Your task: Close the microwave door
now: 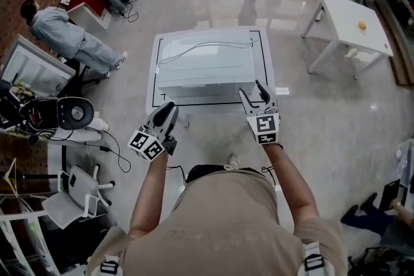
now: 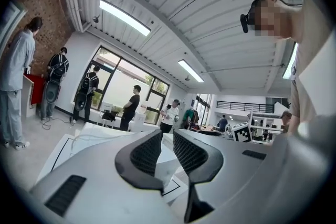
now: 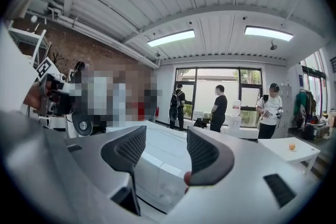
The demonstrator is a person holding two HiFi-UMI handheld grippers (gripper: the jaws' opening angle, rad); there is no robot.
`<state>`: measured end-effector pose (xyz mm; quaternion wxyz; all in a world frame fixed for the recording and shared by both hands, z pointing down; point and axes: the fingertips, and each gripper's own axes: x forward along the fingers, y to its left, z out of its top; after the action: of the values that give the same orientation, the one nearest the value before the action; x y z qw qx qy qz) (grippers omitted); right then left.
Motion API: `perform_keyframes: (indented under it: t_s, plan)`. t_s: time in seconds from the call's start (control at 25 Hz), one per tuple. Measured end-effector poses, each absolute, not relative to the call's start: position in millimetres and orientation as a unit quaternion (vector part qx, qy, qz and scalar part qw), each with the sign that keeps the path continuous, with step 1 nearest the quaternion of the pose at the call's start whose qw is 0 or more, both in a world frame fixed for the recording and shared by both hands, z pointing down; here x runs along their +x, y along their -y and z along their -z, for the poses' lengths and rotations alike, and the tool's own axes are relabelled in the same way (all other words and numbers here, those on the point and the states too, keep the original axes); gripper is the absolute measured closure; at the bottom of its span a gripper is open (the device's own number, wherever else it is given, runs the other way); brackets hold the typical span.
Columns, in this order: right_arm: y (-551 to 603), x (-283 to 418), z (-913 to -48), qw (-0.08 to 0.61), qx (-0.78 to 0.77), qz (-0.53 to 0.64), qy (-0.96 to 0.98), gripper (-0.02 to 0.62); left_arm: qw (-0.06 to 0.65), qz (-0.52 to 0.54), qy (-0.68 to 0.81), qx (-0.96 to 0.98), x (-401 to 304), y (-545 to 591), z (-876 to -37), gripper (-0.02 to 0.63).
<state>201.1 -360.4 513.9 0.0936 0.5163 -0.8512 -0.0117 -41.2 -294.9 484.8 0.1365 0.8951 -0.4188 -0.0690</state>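
Observation:
The white microwave [image 1: 206, 66] sits on a low white table [image 1: 153, 86] edged with a black line, just in front of me. A white cable [image 1: 200, 46] lies across its top. From above I cannot tell how its door stands. My left gripper [image 1: 167, 114] hovers at the table's near left edge, its jaws almost together with nothing between them. My right gripper [image 1: 254, 94] is open over the microwave's near right corner and holds nothing. The right gripper view shows the microwave [image 3: 157, 165] close between its jaws. The left gripper view shows the microwave's top [image 2: 105, 141] to the left of the jaws.
A second white table [image 1: 352, 16] with a small orange object [image 1: 362, 26] stands at the back right. A person sits at the left [image 1: 65, 32], and others stand at the back. Equipment [image 1: 65, 114] and a white chair [image 1: 77, 194] crowd the left side.

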Motion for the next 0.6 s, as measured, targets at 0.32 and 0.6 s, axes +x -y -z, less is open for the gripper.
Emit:
perform_keyframes:
  t_s: [0.32, 0.6]
  plan:
    - [307.1, 217.1, -467.8, 0.049, 0.562, 0.009, 0.826, 0.344, 0.134, 0.074, 0.356, 0.922, -52.8, 285.4, -468.1, 0.546]
    - [251.0, 198.1, -459.0, 0.037, 0.607, 0.014, 0.793, 0.35, 0.138, 0.064, 0.332, 0.931, -109.8, 261.6, -458.8, 0.546]
